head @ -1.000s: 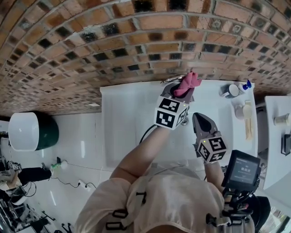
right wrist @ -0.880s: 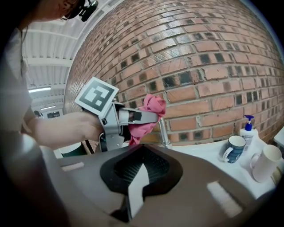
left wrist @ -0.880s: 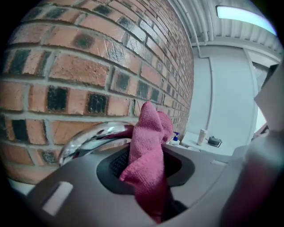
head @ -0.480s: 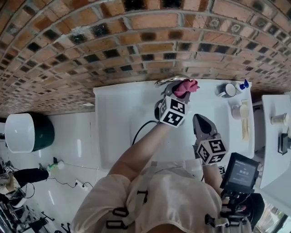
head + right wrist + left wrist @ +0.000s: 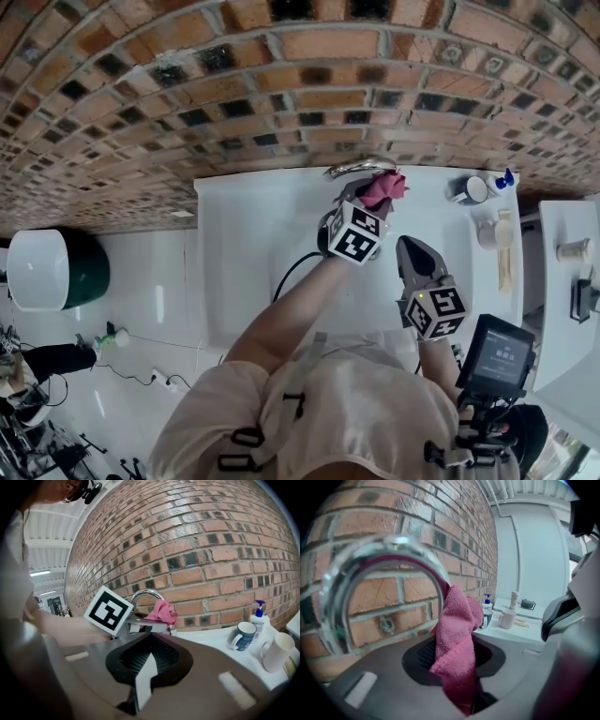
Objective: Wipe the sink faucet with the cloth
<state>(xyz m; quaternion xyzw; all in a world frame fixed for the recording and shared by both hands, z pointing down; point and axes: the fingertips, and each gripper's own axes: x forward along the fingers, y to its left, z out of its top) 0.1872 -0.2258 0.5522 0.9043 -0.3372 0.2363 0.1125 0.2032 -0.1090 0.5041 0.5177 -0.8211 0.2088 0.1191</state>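
The faucet (image 5: pixel 389 550) arches up at the back of the sink (image 5: pixel 234 202) by the brick wall (image 5: pixel 281 94). The pink cloth (image 5: pixel 457 634) seems to touch the arch's right-hand leg, so the wipe must follow that curve. The cloth is clamped in the left gripper (image 5: pixel 368 193), the nearer one; the right gripper (image 5: pixel 413 244) waits well apart, jaws together on nothing. The pump bottle (image 5: pixel 258 617) label is too small to read.

A red-brown brick wall (image 5: pixel 281 84) backs the white table (image 5: pixel 248 253), beside a glossy, pale tiled floor (image 5: pixel 159 309)
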